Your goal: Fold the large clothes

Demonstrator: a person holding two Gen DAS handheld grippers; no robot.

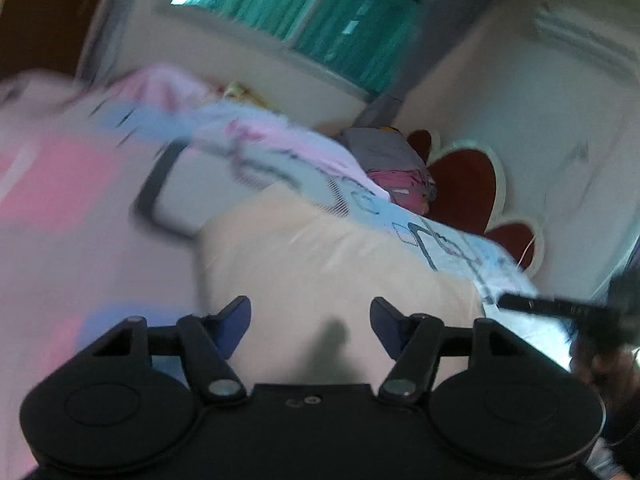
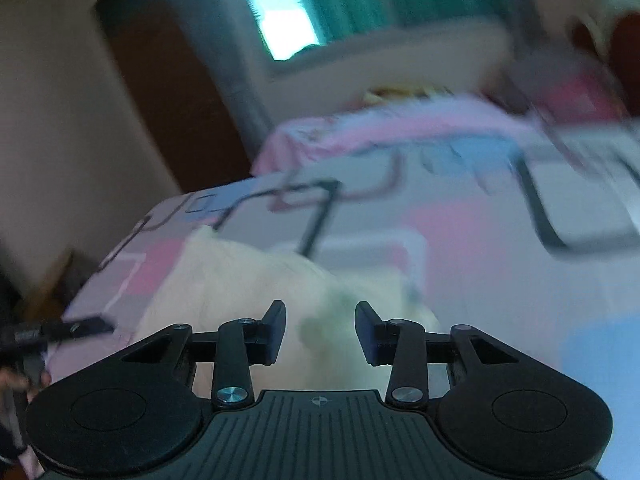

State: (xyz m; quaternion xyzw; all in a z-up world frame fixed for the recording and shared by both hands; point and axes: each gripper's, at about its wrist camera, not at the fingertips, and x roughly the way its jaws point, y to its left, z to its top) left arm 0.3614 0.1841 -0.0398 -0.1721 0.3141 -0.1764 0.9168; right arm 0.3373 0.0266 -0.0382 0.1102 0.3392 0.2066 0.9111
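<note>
Cream garment (image 1: 320,256) lies on the patterned bedsheet (image 1: 60,184) directly beneath both grippers; left gripper (image 1: 310,322) and right gripper (image 2: 320,330) hover parted, gripping nothing.

A plain cream cloth garment (image 1: 320,248) lies on a bed sheet (image 2: 480,240) patterned in pink, pale blue and white blocks with dark outlines; teal curtains (image 1: 332,12) hang behind.

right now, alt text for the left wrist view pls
The left tongs hang open and empty over a cream garment on a bed with a pink, blue and white patterned sheet. The picture is motion-blurred; a green-curtained window is behind.
</note>
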